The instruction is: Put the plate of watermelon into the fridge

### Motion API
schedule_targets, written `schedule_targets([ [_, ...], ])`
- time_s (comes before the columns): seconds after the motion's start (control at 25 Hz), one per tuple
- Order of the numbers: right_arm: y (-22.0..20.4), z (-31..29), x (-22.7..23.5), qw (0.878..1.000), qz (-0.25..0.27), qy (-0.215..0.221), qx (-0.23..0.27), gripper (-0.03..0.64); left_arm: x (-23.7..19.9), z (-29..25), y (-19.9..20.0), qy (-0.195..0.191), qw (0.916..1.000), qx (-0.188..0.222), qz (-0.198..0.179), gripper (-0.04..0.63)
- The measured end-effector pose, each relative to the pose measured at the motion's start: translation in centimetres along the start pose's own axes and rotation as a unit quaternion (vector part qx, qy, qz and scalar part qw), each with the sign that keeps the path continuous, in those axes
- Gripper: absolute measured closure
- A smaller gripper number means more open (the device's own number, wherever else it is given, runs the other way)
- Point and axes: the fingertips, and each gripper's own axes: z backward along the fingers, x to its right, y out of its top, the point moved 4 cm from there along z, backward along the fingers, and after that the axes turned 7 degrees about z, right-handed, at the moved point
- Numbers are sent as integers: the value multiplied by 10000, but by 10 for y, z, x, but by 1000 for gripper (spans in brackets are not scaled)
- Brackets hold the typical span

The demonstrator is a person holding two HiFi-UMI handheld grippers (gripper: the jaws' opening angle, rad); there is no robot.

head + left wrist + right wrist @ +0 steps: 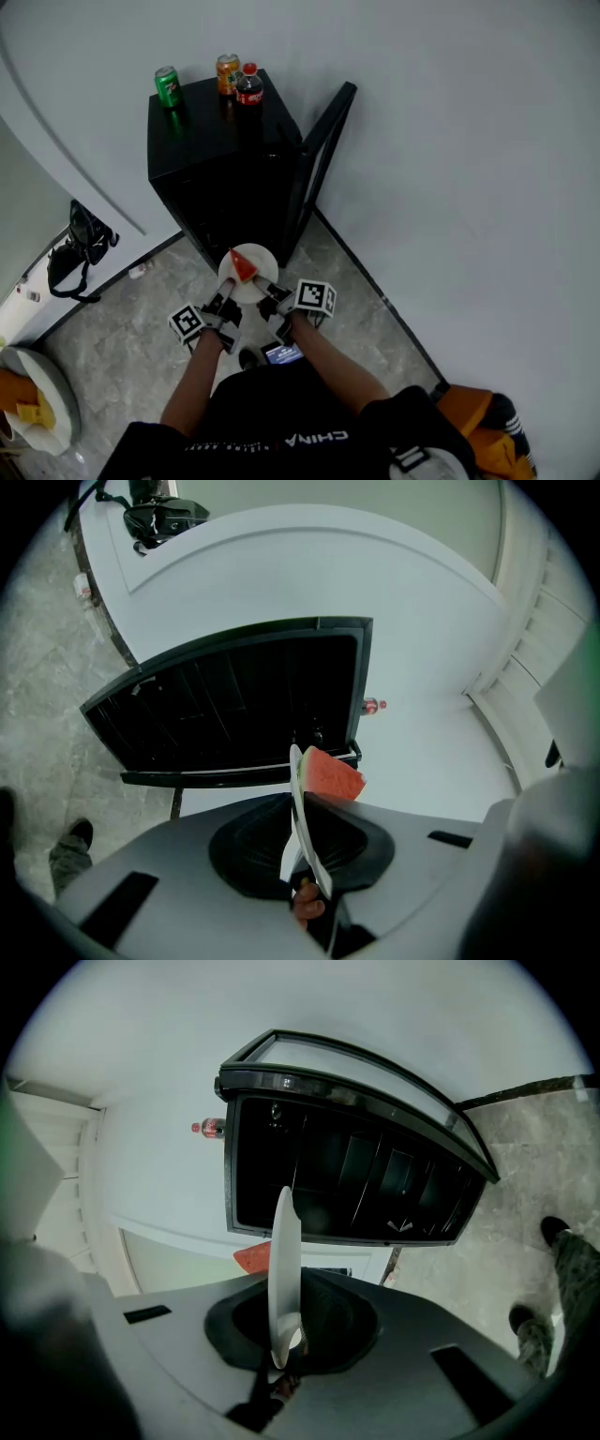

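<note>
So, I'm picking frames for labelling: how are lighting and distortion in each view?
Head view: soft, even light, sharp, though the fridge interior is almost black. Left gripper view: strong fisheye, black corners, bowed fridge frame; plate and watermelon crisp. Right gripper view: same fisheye; the plate edge is bright, the left side blurred.

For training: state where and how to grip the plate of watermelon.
Pinch the plate by its thin bare rim, level, from the near side: left hand-held gripper on its left, right hand-held gripper on its right. The watermelon slice sits mid-plate, leaving the rim free.
</note>
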Motion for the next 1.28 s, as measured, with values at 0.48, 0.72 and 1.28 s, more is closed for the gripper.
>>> schedule_targets([
  [0.48,93,-7,19,9979,-72,258,-594,595,-1,-83,0,228,9976,584,-297,557],
  [0.72,106,-27,26,9964,-125,304,-777,595,-2,-94,17,297,9960,773,-332,557],
  [1.28,99,-66,14,9982,-201,197,-523,595,-4,-87,64,180,9986,491,12,557],
])
